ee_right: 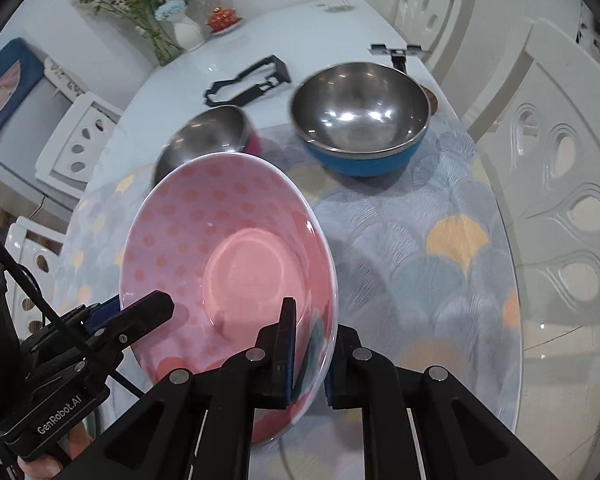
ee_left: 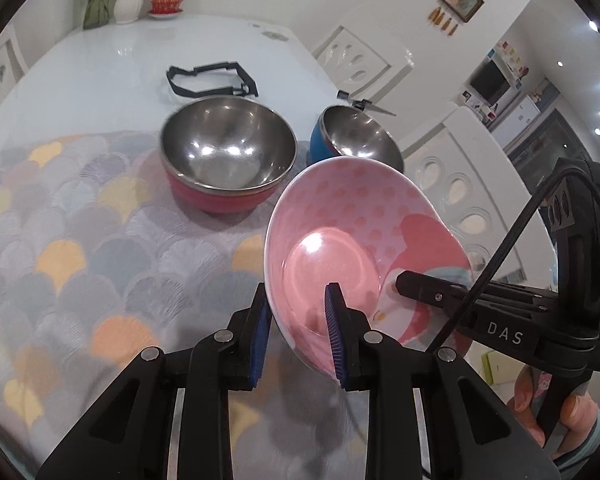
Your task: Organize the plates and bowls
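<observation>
A pink polka-dot bowl [ee_left: 340, 232] is held tilted above the patterned mat; it also shows in the right wrist view [ee_right: 220, 240]. My left gripper [ee_left: 298, 336] is shut on its near rim. My right gripper [ee_right: 310, 356] is shut on the opposite rim; it also shows at the right of the left wrist view [ee_left: 432, 292]. A steel bowl with a red outside [ee_left: 226, 152] stands on the mat, partly hidden behind the pink bowl in the right wrist view [ee_right: 208, 136]. A steel bowl with a blue outside [ee_right: 360, 116] stands beside it [ee_left: 352, 136].
A black folding frame [ee_left: 212, 80] lies on the white table [ee_left: 100, 60] beyond the bowls. A small black tool [ee_right: 398, 54] lies at the table's far edge. A vase of flowers [ee_right: 180, 20] and a red lidded dish [ee_right: 222, 20] stand at the back. White chairs [ee_right: 560, 160] surround the table.
</observation>
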A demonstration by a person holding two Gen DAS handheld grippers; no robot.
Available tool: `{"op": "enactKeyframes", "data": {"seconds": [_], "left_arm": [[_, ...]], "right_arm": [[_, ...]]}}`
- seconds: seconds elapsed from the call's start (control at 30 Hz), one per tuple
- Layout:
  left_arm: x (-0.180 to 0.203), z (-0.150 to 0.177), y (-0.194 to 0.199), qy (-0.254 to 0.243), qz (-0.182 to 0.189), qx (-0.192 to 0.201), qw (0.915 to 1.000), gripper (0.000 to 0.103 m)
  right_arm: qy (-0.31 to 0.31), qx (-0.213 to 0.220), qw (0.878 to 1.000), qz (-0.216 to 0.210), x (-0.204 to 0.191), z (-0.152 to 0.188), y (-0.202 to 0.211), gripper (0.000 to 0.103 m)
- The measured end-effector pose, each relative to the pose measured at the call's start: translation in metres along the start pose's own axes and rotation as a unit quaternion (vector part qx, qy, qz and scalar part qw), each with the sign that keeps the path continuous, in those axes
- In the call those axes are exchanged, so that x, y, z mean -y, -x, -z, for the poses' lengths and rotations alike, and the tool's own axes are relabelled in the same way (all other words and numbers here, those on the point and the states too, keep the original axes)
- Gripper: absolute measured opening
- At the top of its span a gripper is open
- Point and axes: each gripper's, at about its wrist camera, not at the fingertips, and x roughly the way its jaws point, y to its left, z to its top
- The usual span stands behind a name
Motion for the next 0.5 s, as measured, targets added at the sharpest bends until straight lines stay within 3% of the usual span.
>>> {"op": "enactKeyframes", "data": {"seconds": [0.3, 0.5], "left_arm": [[-0.025, 0.040, 0.062, 0.018, 0.003, 0.013, 0.9997, 0.023], [-0.042, 0.079, 0.075, 0.024, 0.005, -0.010, 0.9996, 0.023]], "right_arm": [[0.001, -0.004, 1.000, -0.008, -0.063, 0.063, 0.026, 0.012], [-0.034, -0.036, 0.999, -0.012, -0.082, 0.110, 0.017, 0.012]]}}
